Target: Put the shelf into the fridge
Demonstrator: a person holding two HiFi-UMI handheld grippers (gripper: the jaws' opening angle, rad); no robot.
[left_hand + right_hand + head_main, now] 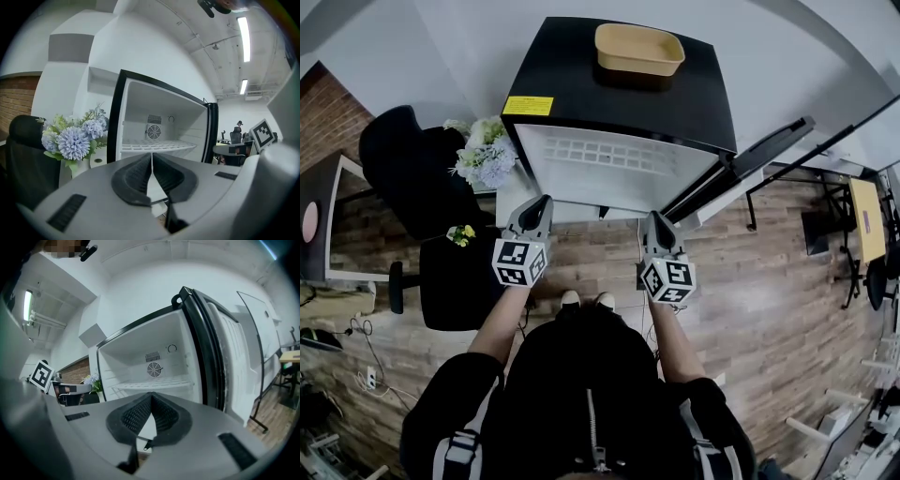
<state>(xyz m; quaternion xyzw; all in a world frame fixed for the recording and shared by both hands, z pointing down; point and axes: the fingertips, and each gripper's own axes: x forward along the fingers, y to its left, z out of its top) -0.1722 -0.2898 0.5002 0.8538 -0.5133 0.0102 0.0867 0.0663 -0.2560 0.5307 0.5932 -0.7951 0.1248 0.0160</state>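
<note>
A black fridge (pixel 619 84) stands open before me, its door (pixel 741 169) swung out to the right. The white wire shelf (pixel 609 155) lies level inside it, across the white interior, and shows in the left gripper view as the shelf (pixel 154 146) and in the right gripper view as the shelf (pixel 157 382), below a round fan. My left gripper (pixel 539 202) and right gripper (pixel 653 218) hover side by side just in front of the opening, clear of the shelf. The left gripper (pixel 151 155) is shut on nothing, and so is the right gripper (pixel 151 397).
A tan tray (pixel 638 49) sits on the fridge top. A vase of pale blue flowers (pixel 485 155) stands left of the fridge, with a black chair (pixel 412 169) beside it. The open door (pixel 234 357) blocks the right side. Wood floor lies below.
</note>
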